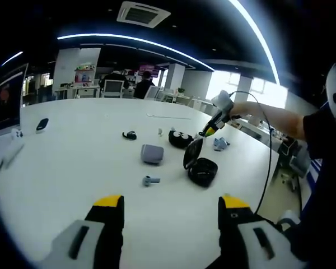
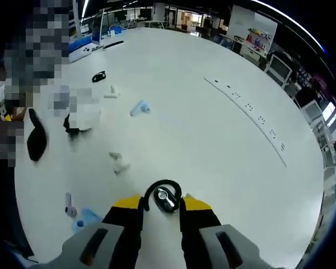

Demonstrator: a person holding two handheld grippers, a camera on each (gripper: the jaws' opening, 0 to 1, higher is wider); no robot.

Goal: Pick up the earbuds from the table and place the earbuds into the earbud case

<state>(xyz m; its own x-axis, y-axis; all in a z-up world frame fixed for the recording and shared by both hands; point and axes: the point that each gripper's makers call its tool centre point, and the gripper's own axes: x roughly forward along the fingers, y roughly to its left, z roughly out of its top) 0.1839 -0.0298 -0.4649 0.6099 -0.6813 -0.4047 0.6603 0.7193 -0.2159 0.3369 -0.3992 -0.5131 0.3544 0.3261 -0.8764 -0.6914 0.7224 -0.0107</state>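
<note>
My right gripper (image 2: pixel 162 206) is shut on a black ear-hook earbud (image 2: pixel 164 196), held above the white table (image 2: pixel 213 145). In the left gripper view that right gripper (image 1: pixel 208 133) comes in from the right on a person's arm. It hangs just over the open black earbud case (image 1: pixel 202 170), whose lid (image 1: pixel 191 152) stands up. A second black ear-hook earbud (image 1: pixel 129 135) lies on the table further left, also seen as the black earbud (image 2: pixel 99 75). My left gripper (image 1: pixel 171 203) is open near the table's front edge with nothing between its jaws.
A grey case (image 1: pixel 152 153), a grey-blue earbud (image 1: pixel 150 180), another black case (image 1: pixel 180 138) and a light blue piece (image 1: pixel 220 144) surround the open case. White earbuds (image 2: pixel 117 162), a light blue earbud (image 2: pixel 139 108) and a blue case (image 2: pixel 85 218) lie scattered. Desks and people stand beyond.
</note>
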